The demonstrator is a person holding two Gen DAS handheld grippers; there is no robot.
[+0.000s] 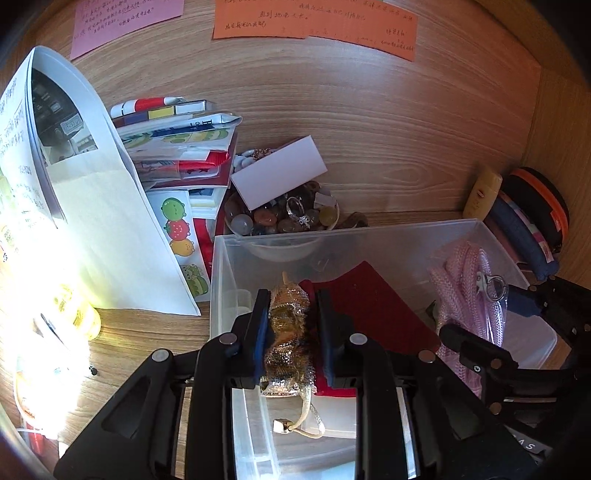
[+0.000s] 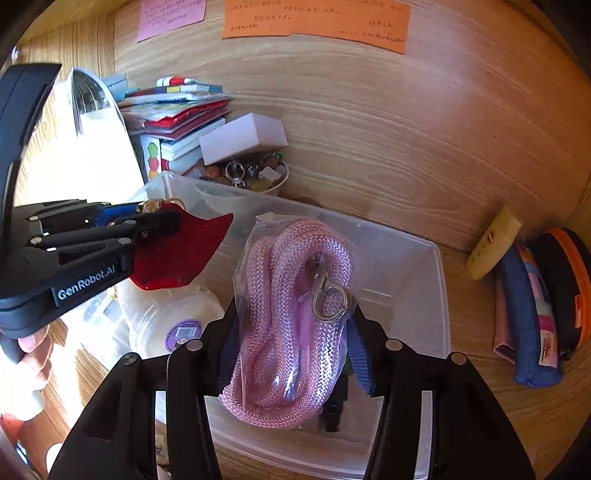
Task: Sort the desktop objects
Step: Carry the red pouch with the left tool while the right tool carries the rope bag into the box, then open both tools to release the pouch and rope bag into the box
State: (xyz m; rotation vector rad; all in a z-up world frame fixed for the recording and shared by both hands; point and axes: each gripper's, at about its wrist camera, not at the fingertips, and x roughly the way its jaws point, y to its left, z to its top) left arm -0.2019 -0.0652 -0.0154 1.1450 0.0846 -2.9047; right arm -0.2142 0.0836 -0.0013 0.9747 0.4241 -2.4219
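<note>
The left gripper (image 1: 291,325) was clamped on a small gold mesh pouch (image 1: 290,332), its blue pads pressed against both sides, the pouch's drawstring hanging down toward the camera. It was held just above the clear plastic bin (image 1: 221,280), over the bin's left part, with a red sheet (image 1: 376,306) lying under and beside it. In the right wrist view the same gripper (image 2: 159,218) reached in from the left, pouch and red sheet at its tip.

The right gripper (image 2: 295,332) was closed on a bagged pink rope (image 2: 291,295) — a thick coil in a clear plastic sleeve with a metal ring clip (image 2: 332,299) — and held it over the right part of the bin (image 2: 439,280). Inside the bin, left of the rope, lay a whitish round container with a purple label (image 2: 173,328).

Behind the bin, touching its far wall, stood a bowl of polished stones and rings (image 1: 284,218) with a white card (image 1: 279,177) propped on top. Left of the bin leaned a white folded paper (image 1: 107,221) and a stack of booklets and sticker sheets (image 1: 177,147). Right of the bin — against the wooden back panel — were a yellow tube (image 2: 491,243), a blue pencil case (image 2: 532,332) and a black case with orange trim (image 2: 569,291). High above the bin, pink (image 1: 125,22) and orange notes (image 1: 317,22) were stuck to the panel.
</note>
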